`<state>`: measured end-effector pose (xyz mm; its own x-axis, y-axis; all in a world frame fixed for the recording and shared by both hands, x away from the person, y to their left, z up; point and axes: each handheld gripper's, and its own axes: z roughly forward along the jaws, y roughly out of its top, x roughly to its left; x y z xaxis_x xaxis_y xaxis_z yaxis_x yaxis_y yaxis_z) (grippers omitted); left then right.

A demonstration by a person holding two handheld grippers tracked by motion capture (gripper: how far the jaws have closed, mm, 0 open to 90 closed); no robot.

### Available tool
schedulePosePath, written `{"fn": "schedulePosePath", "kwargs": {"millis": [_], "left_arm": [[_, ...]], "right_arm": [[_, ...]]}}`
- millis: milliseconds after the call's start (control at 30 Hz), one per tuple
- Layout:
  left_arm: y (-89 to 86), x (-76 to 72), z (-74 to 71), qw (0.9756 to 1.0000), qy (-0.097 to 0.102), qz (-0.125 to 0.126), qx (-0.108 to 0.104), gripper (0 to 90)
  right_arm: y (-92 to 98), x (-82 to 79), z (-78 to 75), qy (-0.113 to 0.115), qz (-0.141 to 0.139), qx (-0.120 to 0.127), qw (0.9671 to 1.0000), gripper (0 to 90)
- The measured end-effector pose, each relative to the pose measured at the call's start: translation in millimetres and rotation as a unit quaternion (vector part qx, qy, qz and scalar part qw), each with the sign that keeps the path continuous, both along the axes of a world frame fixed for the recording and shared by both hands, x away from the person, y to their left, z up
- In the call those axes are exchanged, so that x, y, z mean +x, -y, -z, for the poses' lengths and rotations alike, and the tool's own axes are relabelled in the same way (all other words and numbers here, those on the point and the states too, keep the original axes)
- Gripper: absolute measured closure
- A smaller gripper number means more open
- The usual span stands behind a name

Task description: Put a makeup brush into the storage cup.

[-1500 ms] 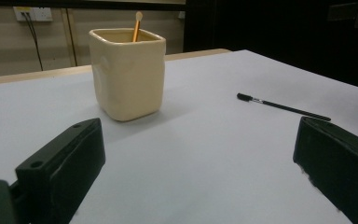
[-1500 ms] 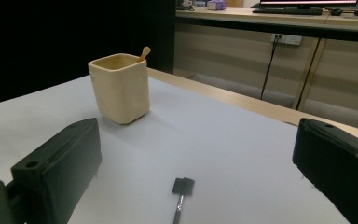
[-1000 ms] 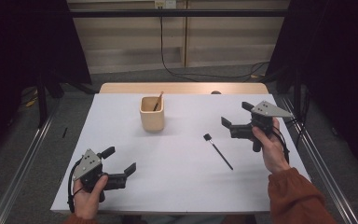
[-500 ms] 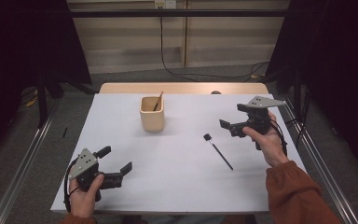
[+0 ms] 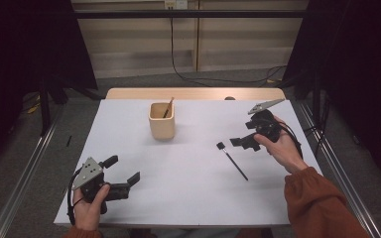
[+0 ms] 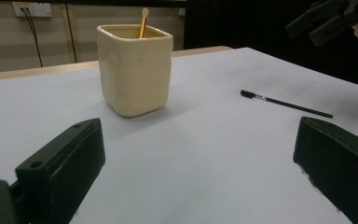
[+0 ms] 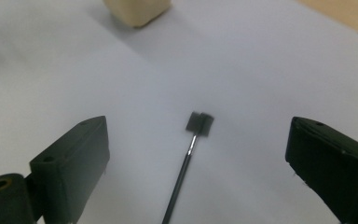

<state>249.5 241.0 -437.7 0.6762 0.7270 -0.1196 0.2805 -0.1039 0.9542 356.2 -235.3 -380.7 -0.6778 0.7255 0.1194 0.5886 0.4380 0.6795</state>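
Just below the right gripper (image 5: 241, 142), the black brush (image 7: 185, 161) lies flat on the white tabletop (image 5: 188, 193), its square head between the spread jaws, untouched; those jaws have just been closing slightly. Left gripper's (image 5: 124, 171) jaws are spread too, empty.

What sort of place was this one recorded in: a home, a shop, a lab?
Most likely a lab or recording bench. A white-covered table stands between metal floor rails, dark curtains hang at both sides, and a cable runs down the plain back wall. The table bears little: a cream cup and a black brush.
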Motion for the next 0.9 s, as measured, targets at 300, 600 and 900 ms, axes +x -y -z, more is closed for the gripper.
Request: {"fn": "schedulePosePath", "kwargs": {"millis": [300, 600, 900], "left_arm": [[0.1, -0.5, -0.5, 0.9999, 0.005, -0.002, 0.015, 2.1], [0.0, -0.1, -0.4, 0.9997, 0.007, -0.003, 0.023, 2.2], [1.1, 0.8, 0.1, 0.9996, 0.008, 0.001, 0.027, 2.2]], "right_arm": [[-2.5, 6.8, 1.8, -0.079, -0.01, -0.048, 0.9956, 8.2], [-7.9, 12.5, 11.6, -0.11, -0.011, -0.121, 0.9865, 14.1], [-14.4, 14.0, 25.1, -0.151, -0.027, -0.164, 0.9745, 33.4]]}}
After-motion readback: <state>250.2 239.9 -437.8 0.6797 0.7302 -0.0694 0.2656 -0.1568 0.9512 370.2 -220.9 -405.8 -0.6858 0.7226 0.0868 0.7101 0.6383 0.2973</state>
